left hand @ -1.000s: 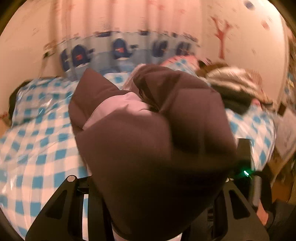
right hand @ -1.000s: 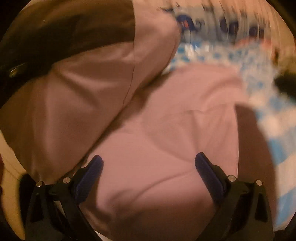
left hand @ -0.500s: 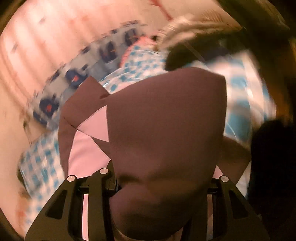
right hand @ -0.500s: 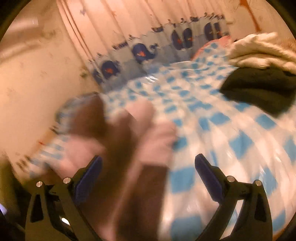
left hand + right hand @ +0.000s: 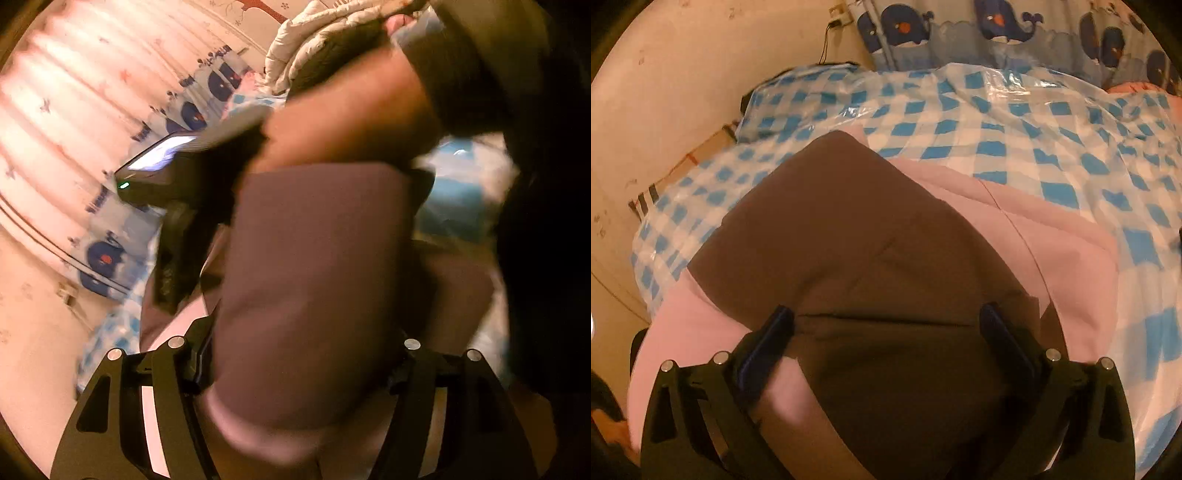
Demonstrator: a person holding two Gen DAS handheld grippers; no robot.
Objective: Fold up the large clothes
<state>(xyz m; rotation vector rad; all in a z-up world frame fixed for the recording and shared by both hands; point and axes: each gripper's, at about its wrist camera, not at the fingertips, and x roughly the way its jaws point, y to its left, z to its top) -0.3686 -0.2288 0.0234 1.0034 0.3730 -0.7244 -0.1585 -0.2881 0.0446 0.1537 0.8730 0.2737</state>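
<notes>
A big brown and pink padded garment [image 5: 857, 236] lies bunched on the blue-checked bed cover [image 5: 1052, 147]. In the right wrist view my right gripper [image 5: 886, 325] is open, its blue-padded fingers [image 5: 768, 332] spread wide over the brown panel with the cloth lying between them. In the left wrist view brown cloth [image 5: 314, 277] bulges between the fingers of my left gripper [image 5: 303, 354], which stand wide apart; their tips are hidden by the cloth. The other gripper's body [image 5: 177, 206] and the person's forearm [image 5: 351, 122] cross above the cloth.
A curtain with blue whales [image 5: 997, 33] hangs behind the bed. A beige wall [image 5: 665, 92] runs along the bed's left side. A pile of white and dark bedding [image 5: 325, 48] lies at the far end of the bed.
The right gripper has come down over the brown panel of the garment. The left view has swung round, and the right hand and gripper now cross in front of it.
</notes>
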